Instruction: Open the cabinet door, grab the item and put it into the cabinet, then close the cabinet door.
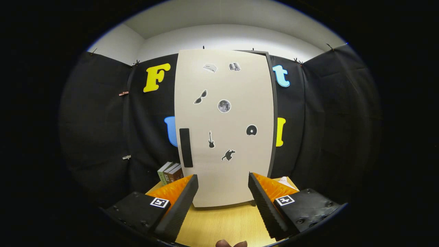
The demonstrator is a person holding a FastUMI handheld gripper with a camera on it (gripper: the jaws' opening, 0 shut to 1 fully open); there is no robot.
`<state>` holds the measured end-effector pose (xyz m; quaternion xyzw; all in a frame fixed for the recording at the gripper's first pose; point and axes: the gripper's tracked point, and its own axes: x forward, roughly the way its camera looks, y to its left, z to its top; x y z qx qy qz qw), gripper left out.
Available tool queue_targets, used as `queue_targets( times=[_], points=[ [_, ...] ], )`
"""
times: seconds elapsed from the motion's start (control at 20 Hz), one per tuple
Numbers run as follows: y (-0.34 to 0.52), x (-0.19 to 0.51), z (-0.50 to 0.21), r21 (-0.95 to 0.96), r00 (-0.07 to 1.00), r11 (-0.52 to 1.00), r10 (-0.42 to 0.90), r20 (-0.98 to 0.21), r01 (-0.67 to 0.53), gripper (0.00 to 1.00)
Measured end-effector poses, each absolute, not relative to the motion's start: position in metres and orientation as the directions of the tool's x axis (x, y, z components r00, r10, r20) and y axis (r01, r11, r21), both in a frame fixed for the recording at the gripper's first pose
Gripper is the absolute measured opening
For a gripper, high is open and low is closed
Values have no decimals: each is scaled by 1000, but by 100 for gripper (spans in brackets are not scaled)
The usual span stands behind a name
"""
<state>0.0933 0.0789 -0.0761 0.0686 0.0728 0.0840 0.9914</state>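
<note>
Spread wide and holding nothing, the gripper (223, 199) hovers over the wooden table (219, 223), facing the cabinet door (223, 137) just beyond its fingers. That pale, sticker-dotted door stands shut or nearly so; it looks stiff, light and smooth, so the dark upright handle (186, 147) at its left edge is the place to grip. Books (170, 172) stand left of it.

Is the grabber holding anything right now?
No, nothing. The gripper is open, its fingers apart over the wooden table, just in front of the cabinet door and not touching its handle.
</note>
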Motion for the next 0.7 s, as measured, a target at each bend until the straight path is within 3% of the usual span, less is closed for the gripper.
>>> queue_targets(
  times=[0.7],
  points=[
    [61,93,-78,137,978,980,162,-134,-143,96]
  ],
)
